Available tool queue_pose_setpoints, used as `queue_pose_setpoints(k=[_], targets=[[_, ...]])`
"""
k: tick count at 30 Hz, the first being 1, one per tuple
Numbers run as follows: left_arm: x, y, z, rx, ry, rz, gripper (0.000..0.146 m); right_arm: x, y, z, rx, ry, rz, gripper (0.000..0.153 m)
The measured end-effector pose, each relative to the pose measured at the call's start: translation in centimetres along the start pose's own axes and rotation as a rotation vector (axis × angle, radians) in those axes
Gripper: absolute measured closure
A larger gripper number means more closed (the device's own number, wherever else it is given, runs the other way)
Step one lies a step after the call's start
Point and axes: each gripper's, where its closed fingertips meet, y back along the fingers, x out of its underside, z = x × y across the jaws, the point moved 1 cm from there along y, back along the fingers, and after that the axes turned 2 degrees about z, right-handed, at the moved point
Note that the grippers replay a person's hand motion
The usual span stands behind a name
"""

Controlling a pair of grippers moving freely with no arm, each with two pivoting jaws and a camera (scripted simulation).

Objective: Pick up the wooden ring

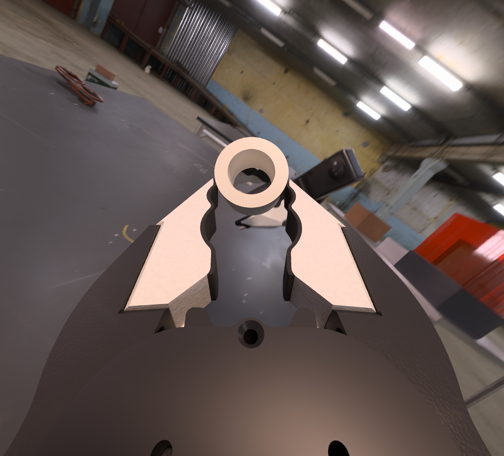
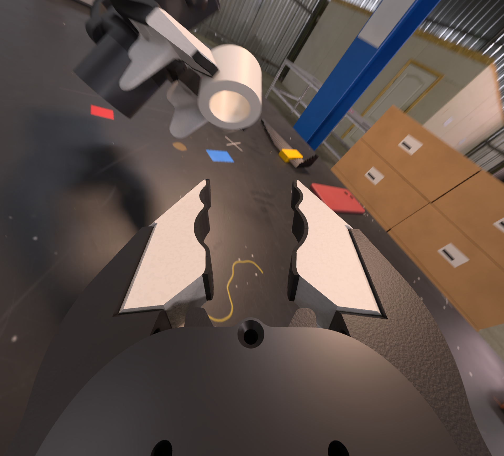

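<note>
The wooden ring [image 1: 221, 172] is a pale, thick, short tube. My left gripper [image 1: 251, 187] is shut on the ring at its fingertips and holds it above the dark table [image 1: 81, 170], with the hole facing the camera. In the right wrist view the ring [image 2: 240, 69] hangs in the air at upper centre, pinched between the left gripper's fingers [image 2: 174, 33]. My right gripper [image 2: 251, 189] is open and empty, low over the table and short of the ring. It also shows in the left wrist view as a dark body [image 1: 335, 170] behind the ring.
Copper wire rings [image 1: 79, 85] and a small green box [image 1: 102, 78] lie at the table's far left. In the right wrist view there are a yellow block [image 2: 290, 155], a red slab [image 2: 338, 197], a yellow string [image 2: 234, 287] and brown cabinets [image 2: 436, 197] beyond the edge.
</note>
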Motion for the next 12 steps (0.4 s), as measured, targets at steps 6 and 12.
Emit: queue_pose_setpoints(k=[6,12], targets=[[-0.3,-1.0,-1.3,0.098,0.124,-0.102,0.097,-3.7,-0.1,1.1,0.120,0.014,-0.124,0.090],[1.1,-2.7,-1.8,0.143,0.174,-0.131,0.097,-4.2,0.1,0.6,0.214,0.009,-0.137,0.094]])
